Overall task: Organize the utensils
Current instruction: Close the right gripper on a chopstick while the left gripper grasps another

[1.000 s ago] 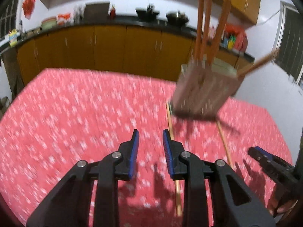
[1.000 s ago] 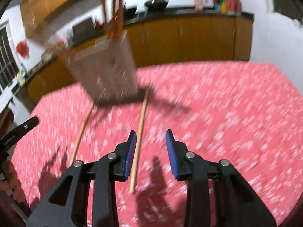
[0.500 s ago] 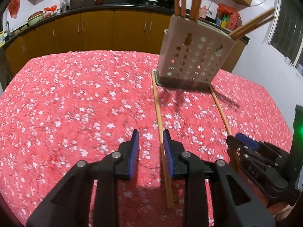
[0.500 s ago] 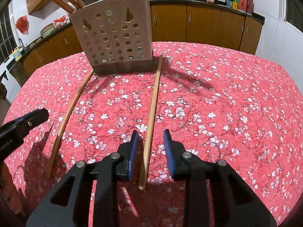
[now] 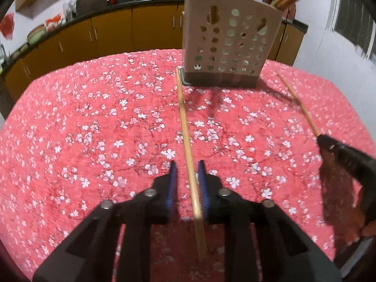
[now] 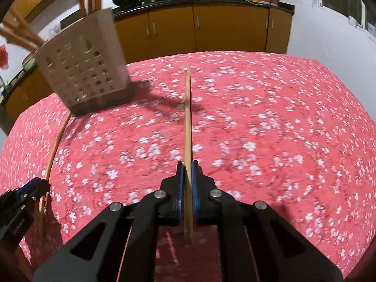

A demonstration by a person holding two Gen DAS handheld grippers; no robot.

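Note:
Two long wooden sticks are in play on the red flowered tablecloth. My left gripper [image 5: 187, 165] is open around one wooden stick [image 5: 185, 127], which lies flat and reaches to the base of the beige perforated utensil holder [image 5: 225, 44]. My right gripper [image 6: 187, 166] is shut on the other wooden stick [image 6: 187, 117], which points straight ahead, lifted. The holder [image 6: 84, 65] stands to its left with several wooden utensils in it. The right gripper [image 5: 329, 143] shows at the right of the left wrist view, holding its stick [image 5: 298, 104].
The table [image 6: 282, 117] is covered in red cloth with white flowers. Orange kitchen cabinets [image 6: 211, 30] and a dark counter with pans run behind it. A white wall and window are on the right. The left gripper [image 6: 28, 192] shows at the lower left of the right wrist view.
Both grippers moved forward over the sticks. The right gripper closed on its stick and raised it. The left gripper now straddles its stick, still open.

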